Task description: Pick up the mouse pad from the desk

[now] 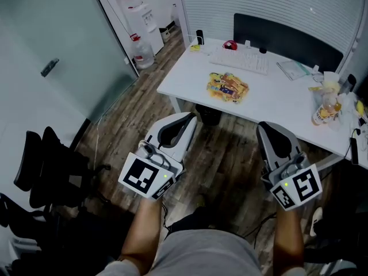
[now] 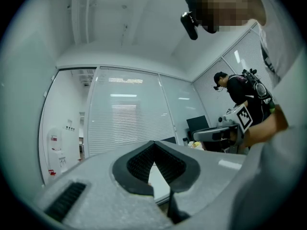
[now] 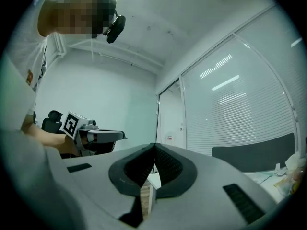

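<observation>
Both grippers clamped shut and empty, mouse pad lying on desk

Left gripper and right gripper are held side by side over the brown wood-look plank floor, short of the white rectangular desk, tips aimed toward it. The person's bare forearms run back to the bottom of the head view.

Left gripper view: left gripper has its black ribbed jaws pressed together at the tips, nothing between them. Right gripper view: right gripper is the same, jaws closed tip to tip, nothing caught.

The yellow-and-orange printed mouse pad lies flat on the desk, towards its front-left part, just in front of the white flat keyboard. It is well apart from both grippers; neither touches it.

Other desk items:
- small red round object behind the keyboard
- dark rectangular panel along the far edge
- clear plastic bottle with amber contents at the right end

A white water dispenser stands in the far left corner. A black office chair is at the near left.
</observation>
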`<state>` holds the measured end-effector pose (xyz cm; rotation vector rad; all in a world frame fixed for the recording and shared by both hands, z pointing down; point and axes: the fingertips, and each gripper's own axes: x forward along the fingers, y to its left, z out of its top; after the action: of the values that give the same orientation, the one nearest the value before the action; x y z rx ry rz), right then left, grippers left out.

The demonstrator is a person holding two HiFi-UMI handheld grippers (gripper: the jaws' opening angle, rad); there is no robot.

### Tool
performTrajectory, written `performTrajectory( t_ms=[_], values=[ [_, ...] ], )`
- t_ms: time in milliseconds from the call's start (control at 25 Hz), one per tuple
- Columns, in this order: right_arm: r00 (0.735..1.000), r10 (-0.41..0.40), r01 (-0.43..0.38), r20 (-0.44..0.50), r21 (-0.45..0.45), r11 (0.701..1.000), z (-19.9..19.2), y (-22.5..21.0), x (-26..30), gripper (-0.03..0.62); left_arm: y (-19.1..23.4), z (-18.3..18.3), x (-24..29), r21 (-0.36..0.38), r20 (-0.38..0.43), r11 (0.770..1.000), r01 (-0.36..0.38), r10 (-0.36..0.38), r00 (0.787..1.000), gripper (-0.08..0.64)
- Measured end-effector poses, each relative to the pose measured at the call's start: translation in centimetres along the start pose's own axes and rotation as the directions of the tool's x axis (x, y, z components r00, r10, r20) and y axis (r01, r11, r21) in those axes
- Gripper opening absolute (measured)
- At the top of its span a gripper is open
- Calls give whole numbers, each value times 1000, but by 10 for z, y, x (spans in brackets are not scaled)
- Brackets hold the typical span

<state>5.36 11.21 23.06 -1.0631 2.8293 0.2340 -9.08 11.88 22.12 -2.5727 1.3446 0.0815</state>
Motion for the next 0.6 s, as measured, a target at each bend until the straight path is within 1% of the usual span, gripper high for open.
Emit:
performTrajectory(
  t_ms=[240,600],
  values=[
    [1000,-15,15,-25,-19,1000,-10,-12,47,12,48,-15,20,-15,6,1000,19,-19,1000,15],
    [997,-56,54,-53,-43,998,-24,-35,103,12,101,-38,54,-34,16,997,72,-71,997,15]
  ],
)
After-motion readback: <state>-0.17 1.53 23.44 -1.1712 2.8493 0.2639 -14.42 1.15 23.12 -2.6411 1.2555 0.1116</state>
